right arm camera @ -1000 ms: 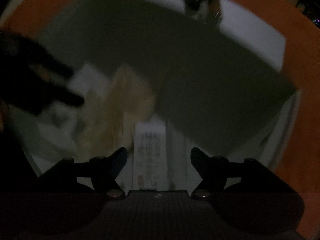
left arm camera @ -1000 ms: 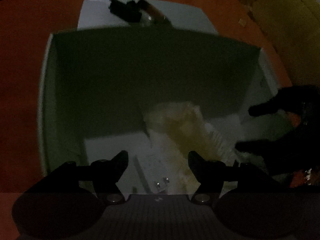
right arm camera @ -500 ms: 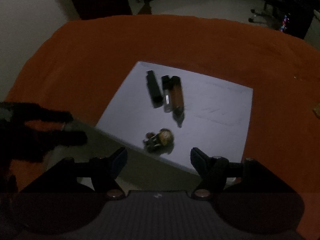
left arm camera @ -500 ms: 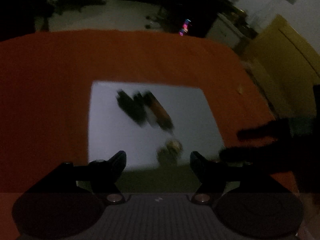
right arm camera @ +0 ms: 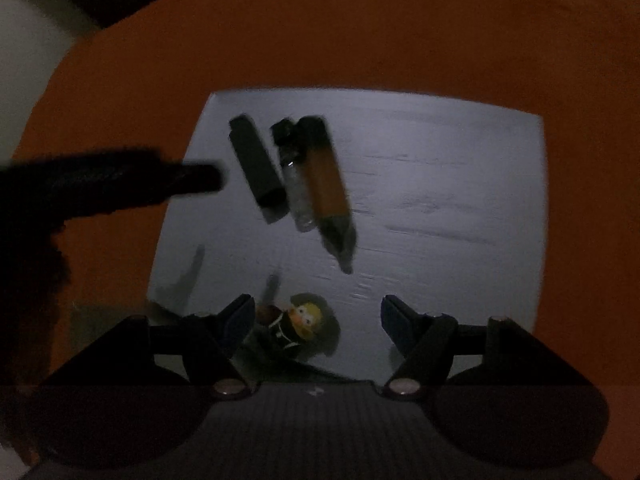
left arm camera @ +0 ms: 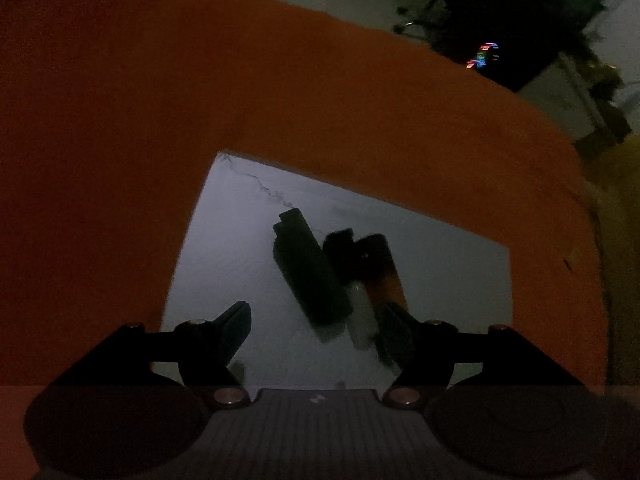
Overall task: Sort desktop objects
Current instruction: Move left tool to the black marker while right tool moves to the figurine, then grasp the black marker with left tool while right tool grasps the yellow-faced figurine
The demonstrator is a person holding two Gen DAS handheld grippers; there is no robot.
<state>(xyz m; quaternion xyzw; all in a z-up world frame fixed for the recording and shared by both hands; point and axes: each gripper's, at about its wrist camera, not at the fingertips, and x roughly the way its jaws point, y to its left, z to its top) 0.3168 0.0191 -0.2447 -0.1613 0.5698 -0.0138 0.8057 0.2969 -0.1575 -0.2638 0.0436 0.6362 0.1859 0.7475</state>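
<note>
Both tongs, left [left arm camera: 316, 320] and right [right arm camera: 318, 312], gape empty over a white sheet [right arm camera: 440, 184] on the orange desk [right arm camera: 400, 40]; three lighters [right arm camera: 292, 168] lie mid-sheet, a figurine [right arm camera: 304, 322] near its front edge.

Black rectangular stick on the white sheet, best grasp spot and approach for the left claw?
Grip the black stick mid-length across its two long flat sides, coming from above. It lies flat on the white sheet, with its left side free. Its right side runs close beside the clear tube, so that finger has little room. The left claw is open, but its jaws likely need turning to the stick's diagonal.
</note>
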